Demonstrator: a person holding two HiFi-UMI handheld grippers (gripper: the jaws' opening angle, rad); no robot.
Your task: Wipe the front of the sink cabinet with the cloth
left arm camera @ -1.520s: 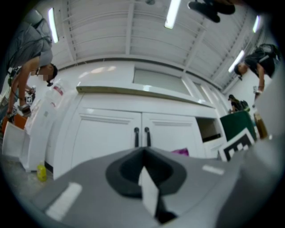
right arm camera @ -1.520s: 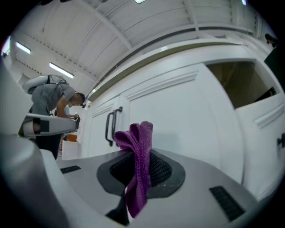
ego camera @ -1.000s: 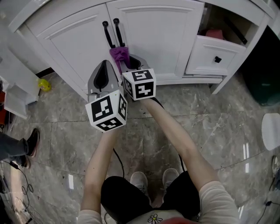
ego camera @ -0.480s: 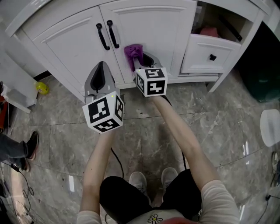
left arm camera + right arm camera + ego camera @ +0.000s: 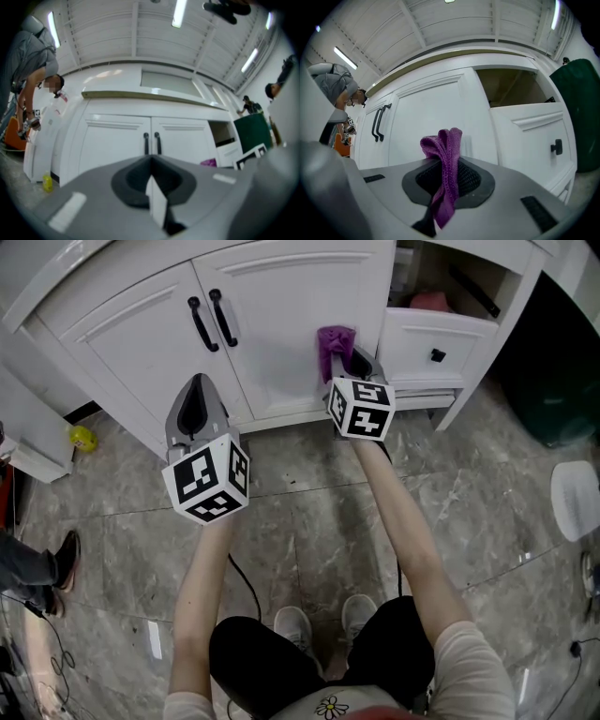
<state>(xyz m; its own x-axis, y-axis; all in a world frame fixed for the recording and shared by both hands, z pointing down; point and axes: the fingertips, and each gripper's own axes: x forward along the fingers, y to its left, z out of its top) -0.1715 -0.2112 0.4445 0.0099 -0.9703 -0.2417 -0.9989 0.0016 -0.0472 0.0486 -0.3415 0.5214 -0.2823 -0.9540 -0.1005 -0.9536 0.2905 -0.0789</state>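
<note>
Now the right gripper [image 5: 444, 180] pinches the purple cloth [image 5: 446, 140], seemingly against the cabinet door [image 5: 300, 306], for wiping. Left gripper [image 5: 151, 185] idles closed, empty.

Right gripper [image 5: 348, 360] holds purple cloth [image 5: 334, 339] against cabinet door [image 5: 286, 324]

Left gripper [image 5: 197, 390]: jaws closed together, nothing between them, carried on the bare, outstretched left forearm [image 5: 208, 587]. Right gripper [image 5: 349, 360]: jaws clamped on purple cloth [image 5: 334, 339], right forearm [image 5: 403, 521] reaching farther forward than the left.
</note>
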